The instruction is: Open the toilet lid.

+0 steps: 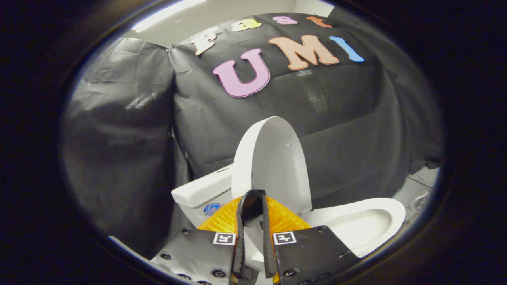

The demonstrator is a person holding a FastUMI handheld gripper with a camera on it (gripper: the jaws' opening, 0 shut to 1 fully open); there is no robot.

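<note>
The white toilet lid [273, 158] stands raised, nearly upright, leaning back toward the tank [202, 190]. To its right the seat and bowl [390, 215] lie uncovered. My gripper [253, 198] is just in front of the lid's lower part. Its fingertips meet in a narrow arch, and only a slim gap lower down shows white behind. Nothing is visibly pinched between the fingers. The lid's bottom edge and hinge are hidden behind them.
Black cloth walls [119, 158] close in behind and to the left of the toilet. A strip of pale floor [420, 186] with a thin cable shows to the right of the bowl.
</note>
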